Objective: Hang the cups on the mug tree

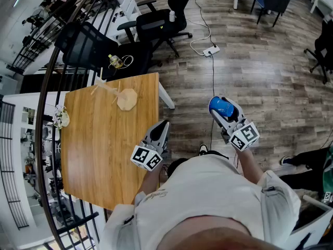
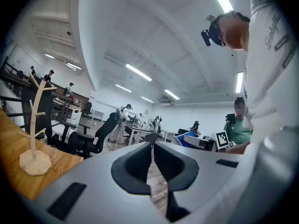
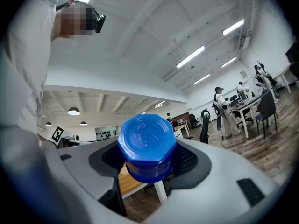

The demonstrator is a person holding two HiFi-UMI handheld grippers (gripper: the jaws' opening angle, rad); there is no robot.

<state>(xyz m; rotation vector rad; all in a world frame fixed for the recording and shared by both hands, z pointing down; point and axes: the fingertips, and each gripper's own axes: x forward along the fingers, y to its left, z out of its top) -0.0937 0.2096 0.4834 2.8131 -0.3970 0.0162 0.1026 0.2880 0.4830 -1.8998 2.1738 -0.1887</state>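
The wooden mug tree (image 1: 126, 98) stands on the far part of the wooden table (image 1: 104, 150), with bare pegs; in the left gripper view the mug tree (image 2: 33, 125) is at the far left. A blue cup (image 1: 223, 109) sits between the jaws of my right gripper (image 1: 218, 102), held over the floor to the right of the table. In the right gripper view the blue cup (image 3: 146, 141) faces the camera bottom first, and the right gripper (image 3: 147, 160) is shut on it. My left gripper (image 1: 163, 124) hangs shut and empty by the table's right edge; in its own view the left gripper (image 2: 150, 146) holds nothing.
Black office chairs (image 1: 156, 22) stand beyond the table. A cable and power strip (image 1: 210, 50) lie on the wood floor. A dark railing (image 1: 47, 87) curves along the table's left side. Another person in a green shirt (image 2: 238, 130) stands off to the right.
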